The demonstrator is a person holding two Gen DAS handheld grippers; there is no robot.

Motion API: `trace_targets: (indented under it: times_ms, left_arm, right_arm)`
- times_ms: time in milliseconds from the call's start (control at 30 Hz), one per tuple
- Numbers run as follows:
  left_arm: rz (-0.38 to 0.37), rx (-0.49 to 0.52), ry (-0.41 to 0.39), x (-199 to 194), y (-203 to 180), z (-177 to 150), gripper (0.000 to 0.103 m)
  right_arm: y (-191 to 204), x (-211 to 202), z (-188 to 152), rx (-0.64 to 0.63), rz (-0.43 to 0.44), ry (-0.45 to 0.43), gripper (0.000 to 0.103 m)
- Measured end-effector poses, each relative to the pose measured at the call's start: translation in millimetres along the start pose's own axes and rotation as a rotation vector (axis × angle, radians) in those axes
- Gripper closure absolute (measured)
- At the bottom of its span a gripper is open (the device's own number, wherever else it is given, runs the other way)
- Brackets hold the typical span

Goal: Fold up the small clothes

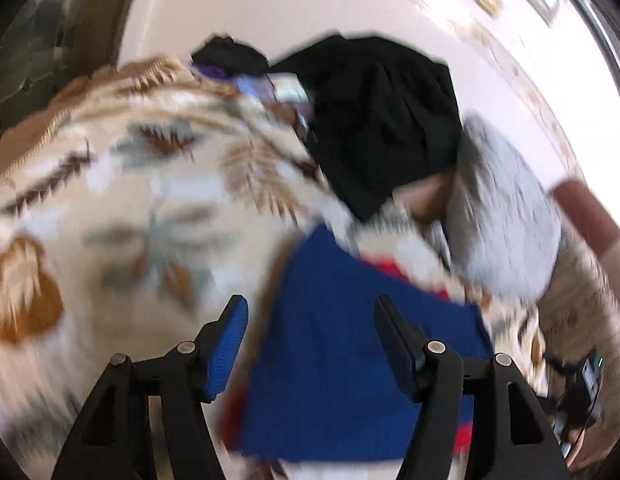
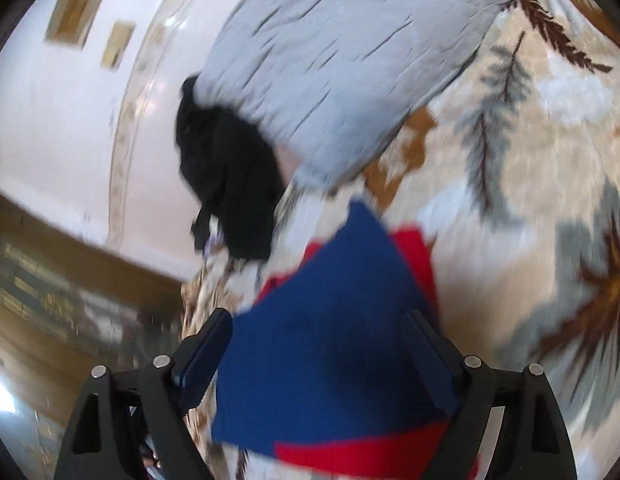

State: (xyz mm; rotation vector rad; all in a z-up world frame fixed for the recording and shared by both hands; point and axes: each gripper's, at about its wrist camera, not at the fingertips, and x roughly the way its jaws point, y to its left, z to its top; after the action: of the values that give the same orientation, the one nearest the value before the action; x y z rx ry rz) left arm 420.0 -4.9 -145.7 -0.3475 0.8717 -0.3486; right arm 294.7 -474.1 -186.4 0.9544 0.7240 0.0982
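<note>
Both views blurred by motion. We take the blue garment with red trim as landmark; it lies flat on the leaf-patterned blanket. Left gripper is over the garment's left part, jaws spread wide, nothing between them. Right gripper likewise has jaws wide apart with the blue garment showing between them; contact we cannot tell. Beyond the garment: a black garment, and to its right a grey garment.
</note>
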Motion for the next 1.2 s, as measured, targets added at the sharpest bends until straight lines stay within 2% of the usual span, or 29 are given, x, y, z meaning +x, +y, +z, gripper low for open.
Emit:
trace_targets:
  times_ms: [100, 133, 167, 200, 267, 300, 400, 500, 700, 767, 833, 900, 933, 1033, 1100, 1200]
  left_arm:
    - [0.002, 0.055, 0.057, 7.7, -17.7, -28.1, 0.037]
    - [0.012, 0.071, 0.072, 11.8, -23.3, -33.5, 0.037]
    - [0.042, 0.093, 0.09, 18.9, -27.6, -38.5, 0.037]
    - [0.08, 0.115, 0.101, 26.4, -29.7, -42.2, 0.037]
    - [0.205, 0.189, 0.135, 49.6, -29.5, -51.8, 0.037]
    - [0.262, 0.229, 0.161, 61.7, -27.9, -56.7, 0.036]
    - [0.296, 0.291, 0.143, 58.8, -34.1, -61.0, 0.033]
    - [0.284, 0.282, 0.118, 40.6, -37.3, -65.7, 0.033]
    - [0.229, 0.183, 0.077, 5.0, -33.4, -85.1, 0.032]
    - [0.211, 0.196, 0.058, -2.2, -39.1, -88.4, 0.032]
    - [0.24, 0.217, 0.036, -0.9, -38.9, -83.7, 0.032]
    - [0.293, 0.187, 0.037, 5.1, -27.1, -78.4, 0.032]
    - [0.311, 0.14, 0.051, 9.5, -16.3, -75.4, 0.032]
    - [0.301, -0.004, 0.062, 14.0, 12.2, -68.4, 0.032]
    - [0.327, -0.013, 0.033, 13.8, 17.8, -64.1, 0.032]
    - [0.377, 0.037, 0.023, 23.3, 14.5, -61.5, 0.032]
  right_arm:
    - [14.6, 9.8, -31.0, -0.091, -0.056, 0.058, 0.035]
    - [16.7, 16.2, -40.1, -0.119, -0.094, 0.082, 0.053]
    - [16.8, 24.7, -49.7, -0.137, -0.141, 0.112, 0.062]
    - [12.9, 31.8, -56.1, -0.143, -0.172, 0.138, 0.062]
    - [0.6, 53.6, -72.0, -0.137, -0.255, 0.228, 0.067]
    - [-2.1, 53.4, -75.1, -0.131, -0.247, 0.221, 0.068]
    - [1.7, 39.4, -76.8, -0.123, -0.218, 0.216, 0.067]
    - [-1.4, 23.1, -81.5, -0.087, -0.167, 0.197, 0.065]
    - [-2.4, -2.3, -86.3, -0.052, -0.095, 0.169, 0.065]
    - [-10.1, -7.0, -86.8, 0.003, -0.061, 0.168, 0.063]
    - [-10.5, -11.8, -87.3, 0.011, -0.059, 0.157, 0.063]
    - [-5.7, -11.6, -85.7, -0.013, -0.06, 0.136, 0.063]
    - [-2.2, -10.5, -84.4, -0.023, -0.047, 0.13, 0.063]
    - [9.0, 0.8, -79.1, -0.049, -0.019, 0.121, 0.063]
    - [19.4, 15.8, -75.8, -0.076, -0.015, 0.117, 0.063]
    - [31.6, 41.0, -76.6, -0.1, -0.003, 0.142, 0.063]
